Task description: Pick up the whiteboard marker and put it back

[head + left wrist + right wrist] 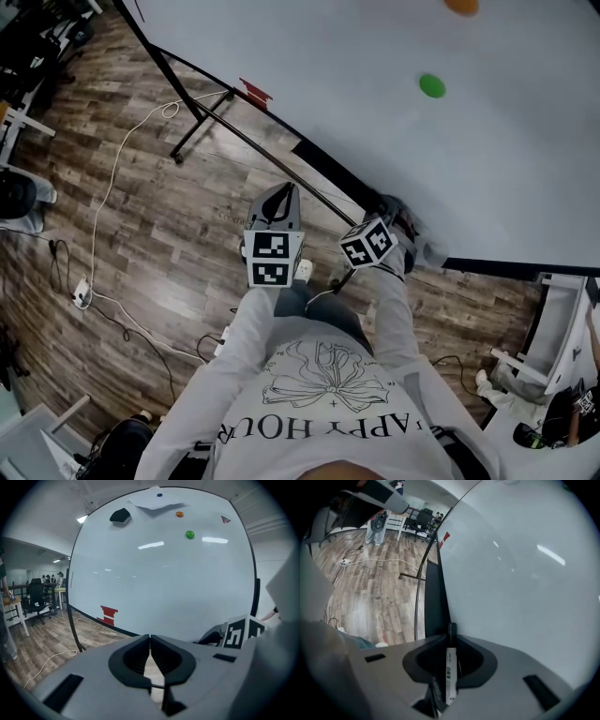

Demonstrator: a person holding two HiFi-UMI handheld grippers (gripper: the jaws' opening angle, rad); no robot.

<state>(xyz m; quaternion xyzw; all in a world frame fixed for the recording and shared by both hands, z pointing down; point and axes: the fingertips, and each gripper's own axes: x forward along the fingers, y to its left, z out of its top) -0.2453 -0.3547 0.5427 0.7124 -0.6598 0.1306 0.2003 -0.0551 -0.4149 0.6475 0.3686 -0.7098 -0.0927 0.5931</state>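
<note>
A whiteboard marker with a white barrel and black cap stands upright between the jaws of my right gripper, which is shut on it. The cap points toward the dark tray along the bottom edge of the whiteboard. In the head view the right gripper sits against the board's lower edge and the marker is hidden. My left gripper is shut on nothing, its tips touching, and faces the whiteboard. In the head view the left gripper hangs just left of the right one.
A black eraser, a green magnet and an orange magnet are high on the board. The board's stand leg and a white cable lie on the wood floor. Desks and chairs stand far left.
</note>
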